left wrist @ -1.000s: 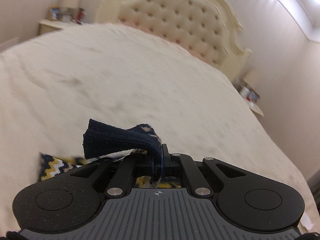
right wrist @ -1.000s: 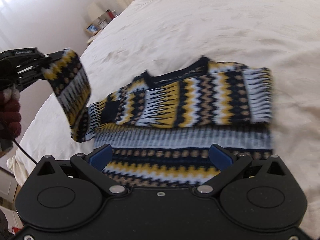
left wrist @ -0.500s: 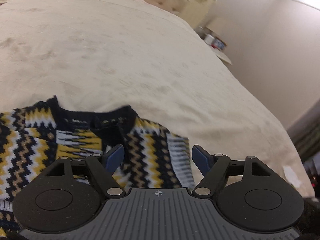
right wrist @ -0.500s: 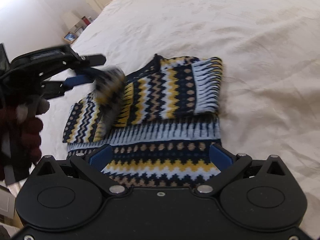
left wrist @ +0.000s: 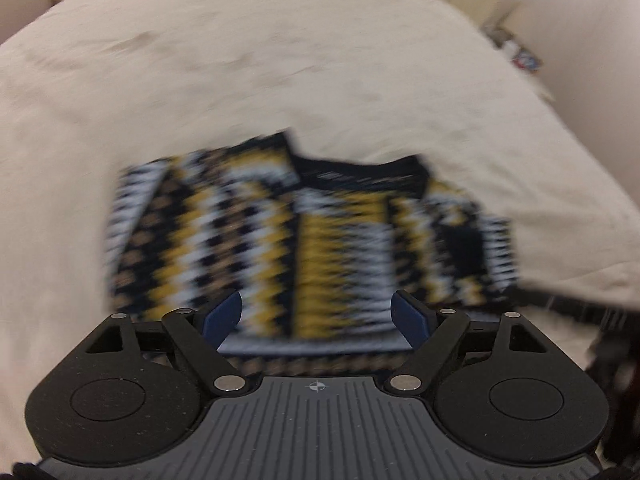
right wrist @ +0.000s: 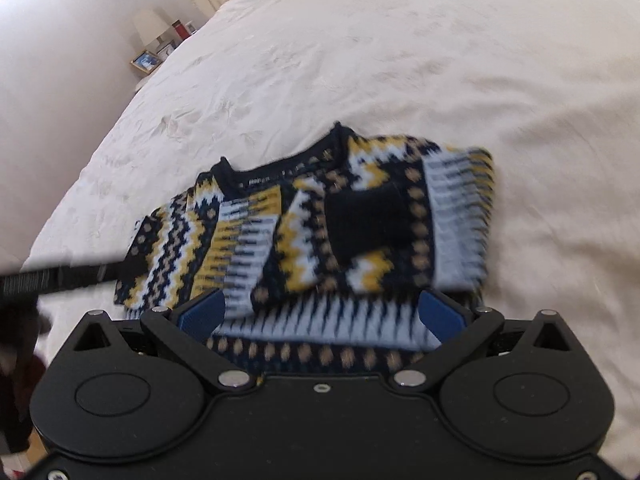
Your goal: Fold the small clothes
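With the cuff let go, left gripper [left wrist: 318, 316] now has its blue pads spread wide, nothing between them; jaws have just been opening. A second ago they were pinched together on the dark ribbed cuff of the sleeve, held up over the bed. Half a second ago they were already parted over the sweater's collar end.

Sweater [left wrist: 312, 236] sits directly below and ahead of the left gripper, blurred in that view. It fills more of the view than half a second ago, when only its collar edge showed.

Right gripper [right wrist: 322, 314] has its pads wide apart as well, gripping nothing, same spread as in both earlier frames. It hangs over the sweater's hem band, which runs between the pads in the picture; whether they touch the knit, can't tell.

Sweater [right wrist: 320, 232] lies flat on the cream bedspread [right wrist: 400, 60], collar on the far side from the right gripper. Both sleeves are now folded in across the chest, one dark cuff [right wrist: 366, 220] lying near the middle. A second ago the left sleeve was still in the air, off to the sweater's left.

Left gripper's finger [right wrist: 72, 276] shows as a dark blurred bar at the sweater's left edge, lower than before. Nightstand with lamp [right wrist: 150, 28] is well beyond the sweater, by the wall.
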`<control>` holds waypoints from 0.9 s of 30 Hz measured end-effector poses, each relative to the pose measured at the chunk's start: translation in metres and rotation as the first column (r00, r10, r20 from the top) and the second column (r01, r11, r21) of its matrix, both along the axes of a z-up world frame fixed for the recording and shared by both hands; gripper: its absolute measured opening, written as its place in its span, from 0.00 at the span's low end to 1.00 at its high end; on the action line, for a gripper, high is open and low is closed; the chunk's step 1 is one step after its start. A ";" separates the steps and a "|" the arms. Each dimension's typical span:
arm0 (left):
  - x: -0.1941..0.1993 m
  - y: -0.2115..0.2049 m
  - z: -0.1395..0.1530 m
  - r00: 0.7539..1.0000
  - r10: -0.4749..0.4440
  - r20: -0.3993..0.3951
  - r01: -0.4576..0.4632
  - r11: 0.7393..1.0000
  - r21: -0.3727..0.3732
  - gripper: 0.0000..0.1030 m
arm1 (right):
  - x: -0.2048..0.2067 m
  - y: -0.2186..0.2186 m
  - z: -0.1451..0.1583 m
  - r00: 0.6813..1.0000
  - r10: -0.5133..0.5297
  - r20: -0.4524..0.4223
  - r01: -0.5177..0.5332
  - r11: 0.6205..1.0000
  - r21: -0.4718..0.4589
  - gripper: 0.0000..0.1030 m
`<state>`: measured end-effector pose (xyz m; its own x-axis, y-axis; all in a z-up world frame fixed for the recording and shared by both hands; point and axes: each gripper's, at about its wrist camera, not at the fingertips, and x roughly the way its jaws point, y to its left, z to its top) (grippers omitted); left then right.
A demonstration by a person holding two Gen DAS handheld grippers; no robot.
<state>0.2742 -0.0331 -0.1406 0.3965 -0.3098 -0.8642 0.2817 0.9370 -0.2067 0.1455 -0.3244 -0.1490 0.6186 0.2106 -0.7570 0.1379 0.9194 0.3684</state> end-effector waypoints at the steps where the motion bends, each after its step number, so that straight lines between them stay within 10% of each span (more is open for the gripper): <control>1: -0.001 0.009 -0.003 1.000 0.014 -0.008 -0.014 1.000 0.015 0.79 | 0.008 -0.001 -0.002 1.000 -0.001 0.000 0.001 1.000 0.002 1.00; 12: -0.009 0.055 -0.014 0.991 0.109 -0.071 -0.104 0.992 0.079 0.80 | 0.071 -0.033 -0.031 0.997 -0.064 -0.041 0.065 0.997 0.037 0.98; 22: 0.010 0.039 -0.022 0.996 0.081 -0.038 -0.076 0.991 0.114 0.88 | 0.084 -0.039 -0.056 0.989 -0.076 -0.129 0.081 0.996 0.031 0.70; 27: 0.029 0.026 -0.028 0.998 0.049 -0.030 -0.045 0.991 0.125 0.88 | 0.086 -0.041 -0.057 0.990 -0.069 -0.125 0.075 0.996 0.038 0.40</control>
